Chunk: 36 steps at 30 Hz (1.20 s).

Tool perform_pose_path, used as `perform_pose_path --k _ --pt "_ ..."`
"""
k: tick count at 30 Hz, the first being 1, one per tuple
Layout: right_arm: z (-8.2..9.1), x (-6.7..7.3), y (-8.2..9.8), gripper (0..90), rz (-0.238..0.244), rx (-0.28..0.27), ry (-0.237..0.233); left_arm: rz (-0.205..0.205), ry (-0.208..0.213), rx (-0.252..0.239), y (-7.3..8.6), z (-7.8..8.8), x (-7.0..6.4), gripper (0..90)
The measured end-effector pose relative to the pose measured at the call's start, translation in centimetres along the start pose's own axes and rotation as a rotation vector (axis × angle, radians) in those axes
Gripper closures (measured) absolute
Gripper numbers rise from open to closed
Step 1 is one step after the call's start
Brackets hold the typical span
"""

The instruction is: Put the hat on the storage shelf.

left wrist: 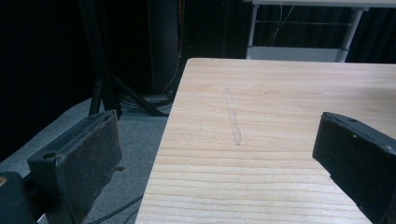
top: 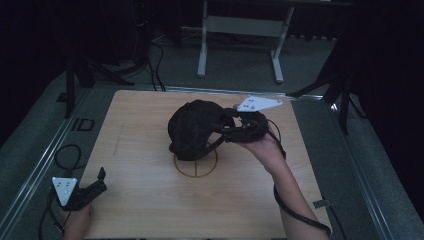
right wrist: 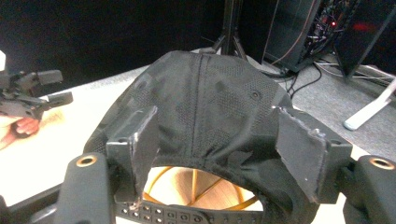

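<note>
A black mesh cap [top: 192, 127] sits on the wooden table [top: 150, 205], partly over an orange circle mark [top: 197, 169]. My right gripper [top: 226, 124] reaches the cap's right side from a hand at the right. In the right gripper view the cap [right wrist: 205, 98] has its back arch between the jaws of my right gripper [right wrist: 217, 126], which stand open; the pads do not press on the fabric. The circle mark [right wrist: 196, 186] shows through the opening above the adjuster strap [right wrist: 163, 215]. My left gripper [top: 101, 181] rests open at the table's near left corner, with nothing between its jaws [left wrist: 219, 135].
Tripod legs [top: 80, 75] and cables stand off the table's far left corner, with another stand [top: 340, 95] at the far right. A white desk frame [top: 240, 30] is behind the table. The table's left edge [left wrist: 163, 140] drops to grey carpet.
</note>
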State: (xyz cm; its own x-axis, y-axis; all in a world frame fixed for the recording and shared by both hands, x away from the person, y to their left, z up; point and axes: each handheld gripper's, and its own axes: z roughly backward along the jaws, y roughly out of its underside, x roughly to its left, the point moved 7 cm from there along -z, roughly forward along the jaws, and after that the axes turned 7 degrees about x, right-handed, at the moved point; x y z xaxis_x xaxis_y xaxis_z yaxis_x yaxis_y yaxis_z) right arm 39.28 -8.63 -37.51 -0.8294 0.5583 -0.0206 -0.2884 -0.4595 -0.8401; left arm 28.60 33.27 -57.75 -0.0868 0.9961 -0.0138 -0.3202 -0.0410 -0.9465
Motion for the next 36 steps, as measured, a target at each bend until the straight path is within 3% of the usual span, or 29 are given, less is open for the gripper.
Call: perform_pose_path --k 1,9,13,18,28,31,36 --pt "0.3 -0.1 0.2 22.6 0.005 -0.002 -0.009 0.0 -0.001 -0.001 0.0 0.0 0.0 1.8" --pt "1.4 -0.8 0.8 16.1 -0.005 -0.023 -0.019 0.003 -0.001 -0.005 0.0 0.1 0.1 1.8" --pt "2.4 -1.7 1.7 14.7 -0.004 -0.015 0.026 0.001 -0.001 -0.005 0.0 0.1 0.1 1.8" --pt "3.0 -2.7 2.8 13.8 -0.016 -0.019 0.049 0.002 0.0 -0.004 0.0 0.1 0.1 1.8" --pt "4.8 -6.1 7.4 13.5 -0.065 0.006 0.124 0.004 -0.002 -0.005 0.0 0.1 0.1 1.8" --pt "5.5 -7.4 9.6 13.6 -0.115 0.001 0.149 0.006 0.003 -0.004 0.0 0.1 0.1 1.8" --pt "6.0 -8.5 12.1 13.6 -0.155 0.014 0.187 -0.008 -0.002 -0.005 0.0 0.1 0.0 1.8"
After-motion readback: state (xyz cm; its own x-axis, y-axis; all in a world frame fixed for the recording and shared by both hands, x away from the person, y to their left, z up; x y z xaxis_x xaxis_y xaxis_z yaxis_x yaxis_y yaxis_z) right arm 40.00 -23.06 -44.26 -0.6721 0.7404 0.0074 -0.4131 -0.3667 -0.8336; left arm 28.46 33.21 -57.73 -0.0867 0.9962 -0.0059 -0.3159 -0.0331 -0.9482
